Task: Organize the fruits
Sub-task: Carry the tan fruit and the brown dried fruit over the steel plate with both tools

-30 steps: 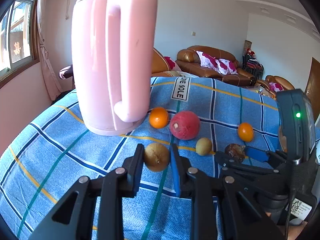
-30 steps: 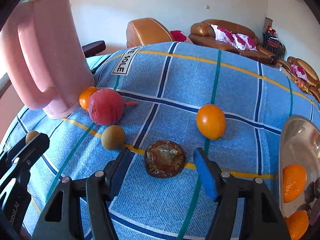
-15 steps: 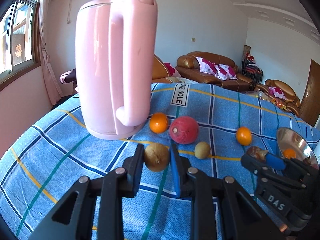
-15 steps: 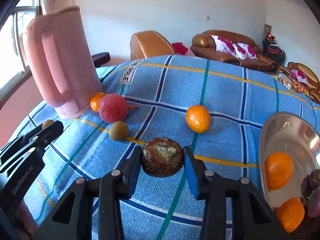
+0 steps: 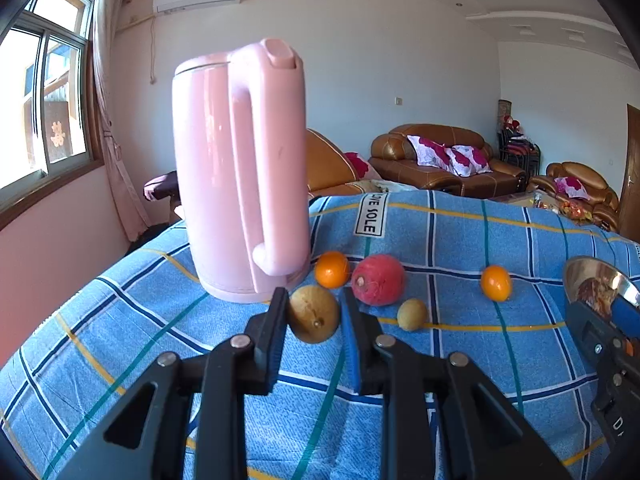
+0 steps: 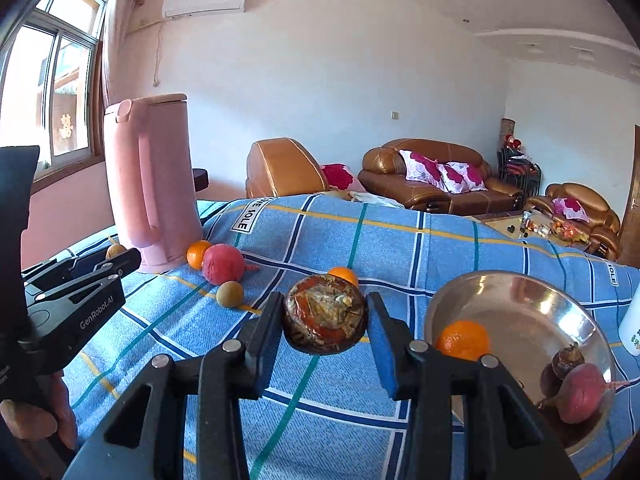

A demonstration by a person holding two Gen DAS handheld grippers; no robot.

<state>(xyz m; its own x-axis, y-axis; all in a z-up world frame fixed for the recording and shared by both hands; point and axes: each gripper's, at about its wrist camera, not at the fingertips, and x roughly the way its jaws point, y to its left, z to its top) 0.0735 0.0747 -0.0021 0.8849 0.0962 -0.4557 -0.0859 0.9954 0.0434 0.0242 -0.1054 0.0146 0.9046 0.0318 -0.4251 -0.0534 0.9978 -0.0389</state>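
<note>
left gripper (image 5: 314, 316): clamped on a tan fruit (image 5: 314, 313), now lifted off the cloth (image 5: 460, 360)
right gripper (image 6: 326, 320): closed around the dark fruit (image 6: 325, 314), risen, seemingly nearing the metal bowl (image 6: 520, 312)
task: both fruits bowl-bound

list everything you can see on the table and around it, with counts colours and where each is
tall pink plastic kettle: 1, pink, far left of the table
blue checked tablecloth: 1, blue with yellow, green, navy lines, covering the table
round steel bowl: 1, silver, right side of the table
loose small oranges: 2, orange, one by the kettle base, one further right
round red fruit: 1, red, beside the kettle-side orange
small tan round fruit: 1, tan, in front of the red fruit
bowl contents: 1 orange, 1 red fruit, 1 dark brown fruit
brown leather sofas: several, background
left gripper: shut on a yellow-brown round fruit
right gripper: shut on a dark brown mottled fruit, next to the bowl
</note>
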